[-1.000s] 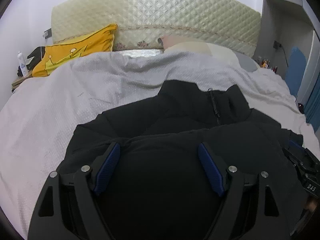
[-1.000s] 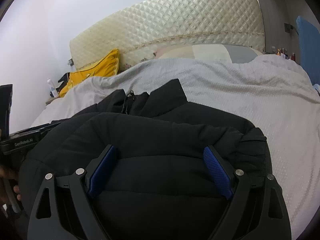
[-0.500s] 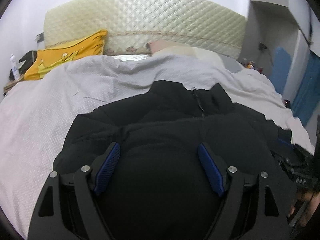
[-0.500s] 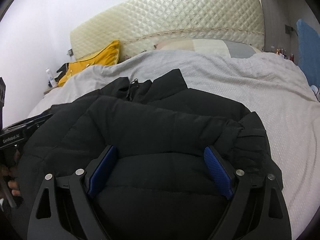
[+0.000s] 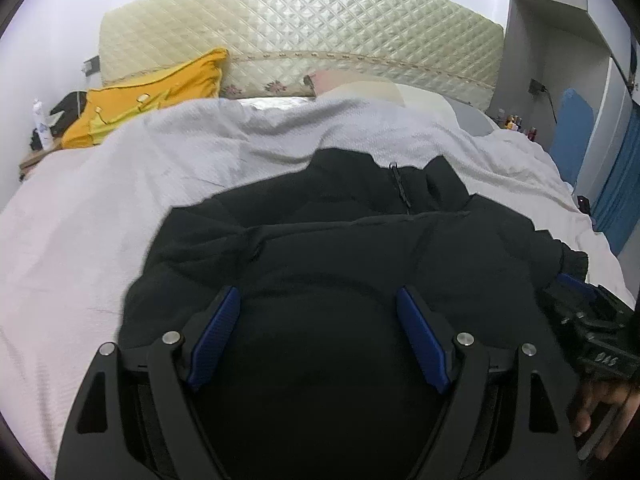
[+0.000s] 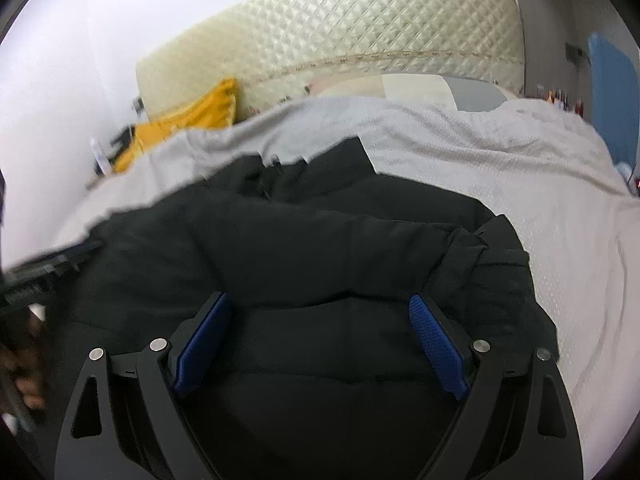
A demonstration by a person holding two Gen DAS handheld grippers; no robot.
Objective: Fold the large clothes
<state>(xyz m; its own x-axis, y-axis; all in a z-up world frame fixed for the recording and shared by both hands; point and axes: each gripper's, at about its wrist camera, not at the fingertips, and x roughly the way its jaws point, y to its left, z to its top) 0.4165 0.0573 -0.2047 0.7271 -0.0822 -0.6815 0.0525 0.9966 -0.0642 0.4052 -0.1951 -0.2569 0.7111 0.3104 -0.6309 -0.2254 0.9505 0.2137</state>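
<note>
Black puffy jacket (image 5: pixel 360 240) is lying on a bed with a light grey cover (image 5: pixel 100 208). It is lying flat, with its collar and zip (image 5: pixel 398 190) pointing toward the headboard (image 5: pixel 300 32). The bottom part of the jacket is sitting folded up over the chest part, making a thick roll across the middle.

The left gripper (image 5: pixel 318 332) is hovering over the near side of the jacket. Its two fingers with blue pads (image 5: pixel 214 332) are standing wide apart, and the black cloth is showing between them. Nothing is being pinched there.

The right gripper (image 6: pixel 322 336) is hovering over the jacket too, more toward the sleeve side. Its blue pads (image 6: pixel 438 348) are also standing wide apart, with puffy cloth lying between and under them. I cannot tell if the pads are touching the cloth. A bunched sleeve cuff (image 6: pixel 500 252) is lying at the right edge of the jacket, just beside the bed cover.

In the left view, the other gripper is peeking in at the far right edge, with a hand (image 5: pixel 600 404) holding it. In the right view, a blurry black gripper and a hand (image 6: pixel 24 376) are showing at the left edge.

A yellow pillow (image 5: pixel 152 96) is leaning at the head of the bed, near the headboard. A pale pillow (image 5: pixel 380 92) is lying next to it. A white bottle (image 5: pixel 40 124) is standing on a small table beside the bed.
</note>
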